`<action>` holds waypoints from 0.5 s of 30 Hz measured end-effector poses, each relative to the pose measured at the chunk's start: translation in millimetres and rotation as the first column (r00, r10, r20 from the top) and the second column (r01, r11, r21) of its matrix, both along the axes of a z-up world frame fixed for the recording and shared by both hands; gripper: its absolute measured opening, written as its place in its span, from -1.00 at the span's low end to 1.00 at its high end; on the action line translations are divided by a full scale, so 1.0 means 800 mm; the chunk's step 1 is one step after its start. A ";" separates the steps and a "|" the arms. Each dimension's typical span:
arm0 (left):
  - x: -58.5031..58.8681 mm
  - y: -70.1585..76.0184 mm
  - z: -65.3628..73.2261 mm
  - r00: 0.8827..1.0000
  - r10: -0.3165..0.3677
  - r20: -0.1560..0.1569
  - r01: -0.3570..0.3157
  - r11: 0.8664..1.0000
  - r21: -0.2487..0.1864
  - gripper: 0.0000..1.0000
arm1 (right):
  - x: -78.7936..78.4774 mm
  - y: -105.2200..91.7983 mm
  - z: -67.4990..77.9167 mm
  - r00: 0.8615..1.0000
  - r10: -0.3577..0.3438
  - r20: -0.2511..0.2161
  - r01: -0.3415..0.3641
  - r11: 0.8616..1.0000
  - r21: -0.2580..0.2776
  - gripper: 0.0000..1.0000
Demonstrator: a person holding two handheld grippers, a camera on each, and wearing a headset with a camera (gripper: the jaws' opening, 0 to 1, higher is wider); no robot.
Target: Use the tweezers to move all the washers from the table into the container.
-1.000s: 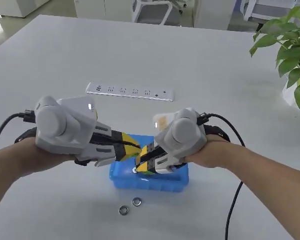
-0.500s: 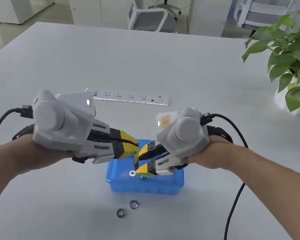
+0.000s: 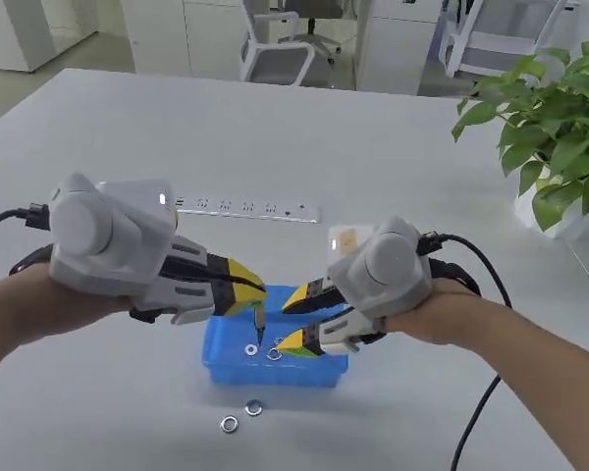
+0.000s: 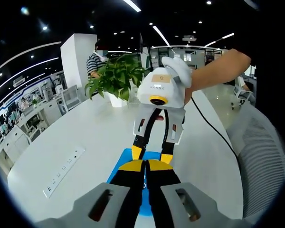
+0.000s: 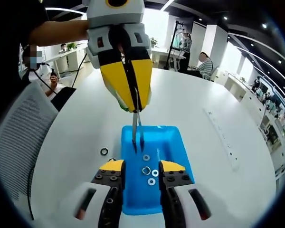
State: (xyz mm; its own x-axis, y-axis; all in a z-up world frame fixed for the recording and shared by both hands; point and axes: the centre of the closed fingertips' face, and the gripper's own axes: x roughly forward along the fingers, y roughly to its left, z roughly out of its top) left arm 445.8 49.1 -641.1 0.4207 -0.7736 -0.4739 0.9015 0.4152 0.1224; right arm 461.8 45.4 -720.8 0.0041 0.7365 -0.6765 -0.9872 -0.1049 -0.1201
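Note:
A blue container [image 3: 216, 355] [image 5: 166, 142] sits on the white table, with several washers [image 3: 251, 349] [image 5: 146, 170] inside it. Two more washers [image 3: 253, 406] lie on the table just in front of it, one of them [image 5: 104, 151] beside the container in the right gripper view. My left gripper [image 3: 260, 294] [image 4: 145, 164] [image 5: 130, 99] is shut on the tweezers [image 3: 259, 329] [image 5: 137, 133]. They point down into the container, tips slightly apart and empty. My right gripper [image 3: 296, 322] [image 5: 142, 166] [image 4: 152, 154] faces it over the container, open and holding nothing.
A white power strip [image 3: 245, 208] lies farther back on the table. A potted plant [image 3: 555, 128] stands at the right edge. Office chairs [image 3: 280, 44] stand beyond the far edge, and bare tabletop surrounds the container.
The head camera has shifted. My right gripper has drawn back to the right, and its jaws stand wider apart. The tweezers now hang free over the container.

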 end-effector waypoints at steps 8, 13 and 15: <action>-0.019 0.003 0.005 1.000 -0.010 -0.005 0.010 1.000 0.012 -0.91 | -0.006 -0.027 0.011 0.996 -0.085 -0.007 0.085 0.996 0.012 -0.28; -0.030 0.004 0.006 1.000 -0.012 -0.006 0.012 1.000 0.013 -0.91 | -0.010 -0.042 0.012 0.992 -0.125 -0.005 0.125 0.992 0.008 -0.17; -0.034 0.004 0.005 1.000 -0.011 -0.008 0.011 1.000 0.012 -0.91 | -0.013 -0.047 0.012 0.989 -0.145 -0.009 0.145 0.989 0.011 -0.13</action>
